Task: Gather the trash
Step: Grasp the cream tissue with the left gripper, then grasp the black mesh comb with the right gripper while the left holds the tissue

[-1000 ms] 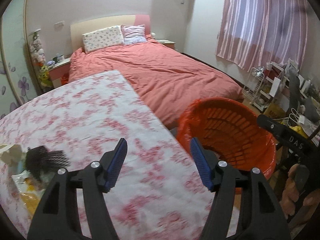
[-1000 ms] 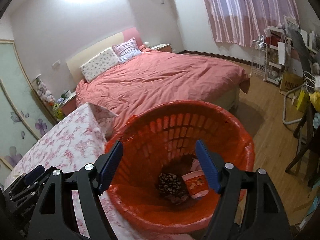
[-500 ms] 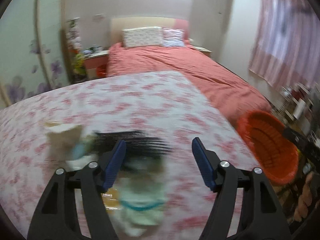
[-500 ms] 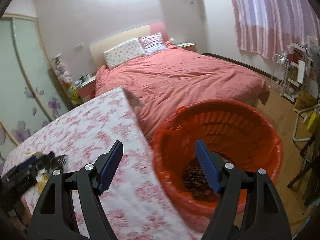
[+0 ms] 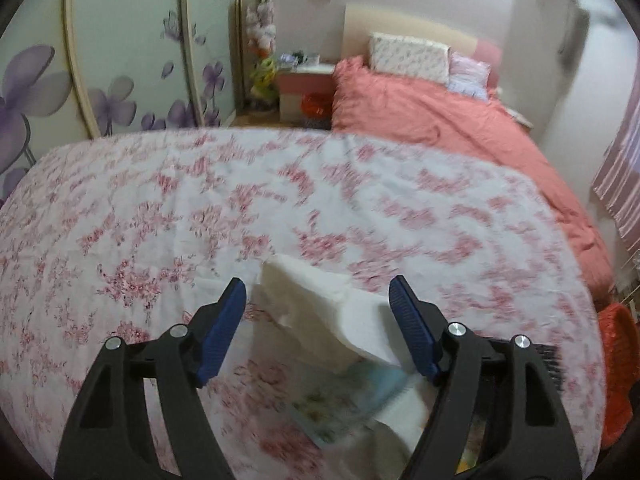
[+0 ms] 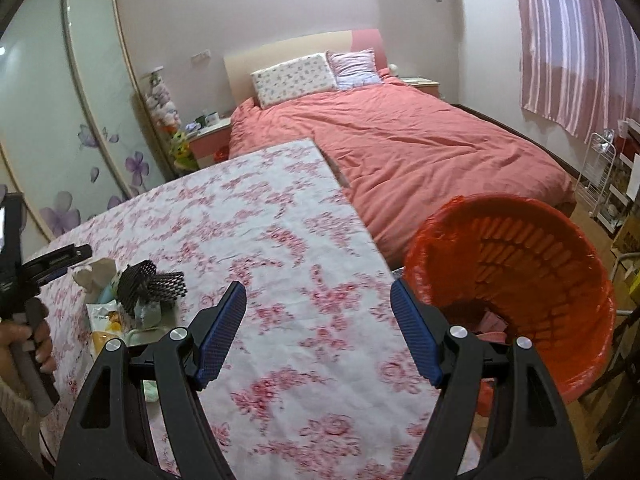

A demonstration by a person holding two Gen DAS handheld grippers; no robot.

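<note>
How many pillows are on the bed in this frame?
2: a floral pillow against the headboard, and a striped pillow right beside it, to its right. Others could be under the duvet.

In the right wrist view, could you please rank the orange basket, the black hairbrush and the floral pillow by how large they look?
Largest to smallest, as they look:
1. orange basket, by far, though it is also nearest the camera.
2. floral pillow, far back on the bed.
3. black hairbrush; close to the pillow in apparent size, so that order is unsure.
</note>
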